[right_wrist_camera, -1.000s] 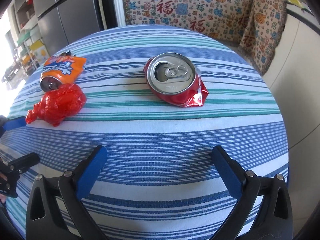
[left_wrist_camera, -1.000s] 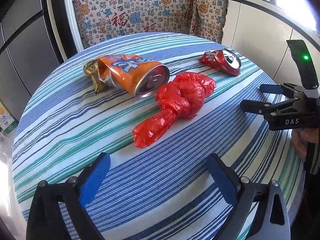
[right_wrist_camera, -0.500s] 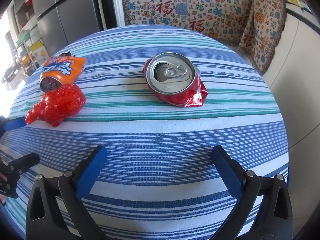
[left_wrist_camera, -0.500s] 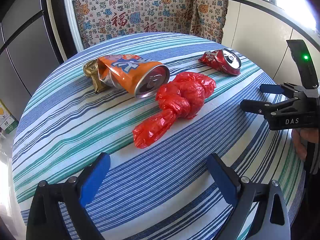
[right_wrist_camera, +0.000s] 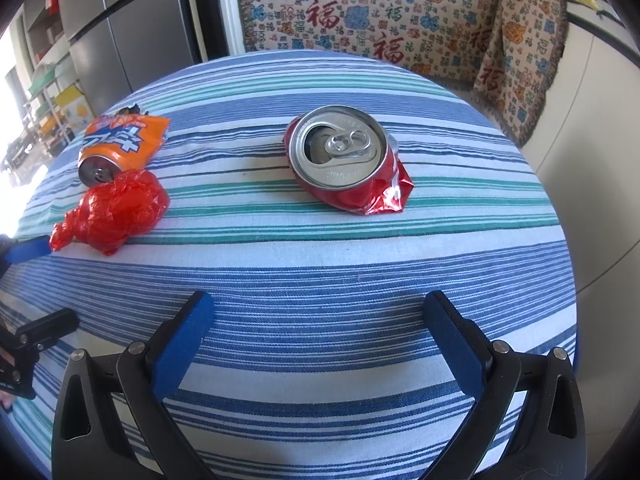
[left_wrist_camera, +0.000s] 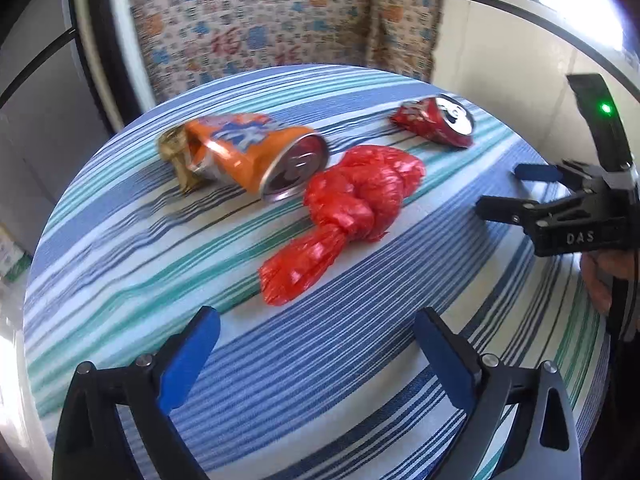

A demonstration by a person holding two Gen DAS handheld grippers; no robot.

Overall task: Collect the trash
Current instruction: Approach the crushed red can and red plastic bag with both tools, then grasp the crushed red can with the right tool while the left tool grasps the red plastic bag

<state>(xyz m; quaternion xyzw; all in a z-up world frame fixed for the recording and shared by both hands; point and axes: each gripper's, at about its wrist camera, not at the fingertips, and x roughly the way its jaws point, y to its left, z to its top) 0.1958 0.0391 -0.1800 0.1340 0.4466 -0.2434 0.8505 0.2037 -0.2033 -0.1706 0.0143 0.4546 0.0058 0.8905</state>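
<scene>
A knotted red plastic bag (left_wrist_camera: 352,208) lies mid-table, just ahead of my open, empty left gripper (left_wrist_camera: 316,340). A crushed orange can (left_wrist_camera: 248,156) lies behind it to the left, with a crumpled gold wrapper (left_wrist_camera: 174,150) at its far end. A crushed red can (right_wrist_camera: 344,160) lies ahead of my open, empty right gripper (right_wrist_camera: 320,328). The red can also shows in the left wrist view (left_wrist_camera: 436,124), as does the right gripper (left_wrist_camera: 504,190). The bag (right_wrist_camera: 116,212) and orange can (right_wrist_camera: 120,144) show at left in the right wrist view.
The round table has a blue, green and white striped cloth (right_wrist_camera: 360,272). A patterned cloth-covered bench (right_wrist_camera: 360,16) stands behind it. A grey fridge (right_wrist_camera: 120,12) is at the back left, white cabinets (left_wrist_camera: 500,60) at the right.
The left gripper has moved slightly forward and shifted, so the bag and orange can sit a little closer. The right gripper has not moved.
</scene>
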